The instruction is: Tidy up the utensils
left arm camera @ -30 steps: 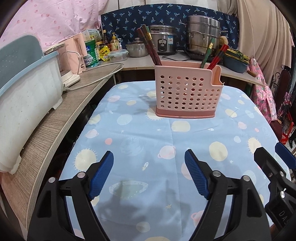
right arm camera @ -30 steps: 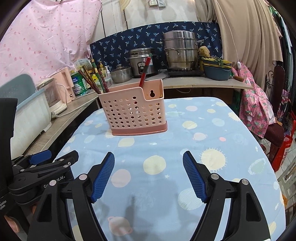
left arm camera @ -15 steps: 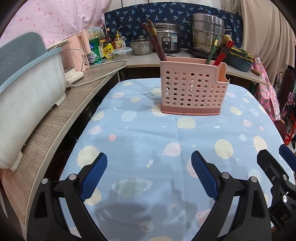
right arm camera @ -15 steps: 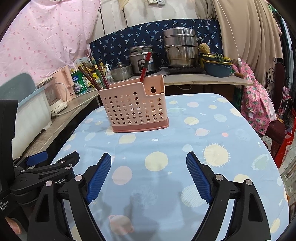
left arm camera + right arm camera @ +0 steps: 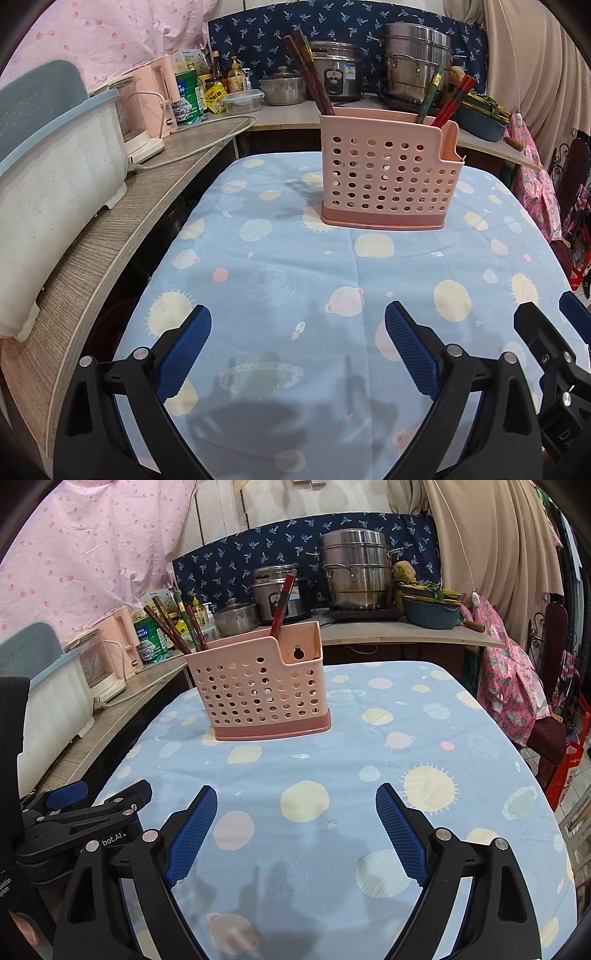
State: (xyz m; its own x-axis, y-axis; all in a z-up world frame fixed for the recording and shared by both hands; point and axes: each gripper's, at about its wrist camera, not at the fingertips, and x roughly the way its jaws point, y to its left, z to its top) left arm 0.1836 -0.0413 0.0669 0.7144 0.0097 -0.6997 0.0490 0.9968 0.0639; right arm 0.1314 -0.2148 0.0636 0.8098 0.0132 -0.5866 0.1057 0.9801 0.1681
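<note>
A pink perforated utensil holder (image 5: 388, 177) stands upright on the far part of the table, on its darker pink base, with a stepped-down notch at its right end. Dark brown chopsticks (image 5: 308, 70) lean out of its left compartment, tilting left. At the right end a green-handled piece (image 5: 430, 92) and red chopsticks (image 5: 452, 99) lean right.

Room: pink sheet (image 5: 74, 550) and navy floral cloth (image 5: 236, 557) on wall; beige curtain (image 5: 491, 535) right; wood-grain shelf (image 5: 110, 240) left; tiled floor (image 5: 576, 812).
</note>
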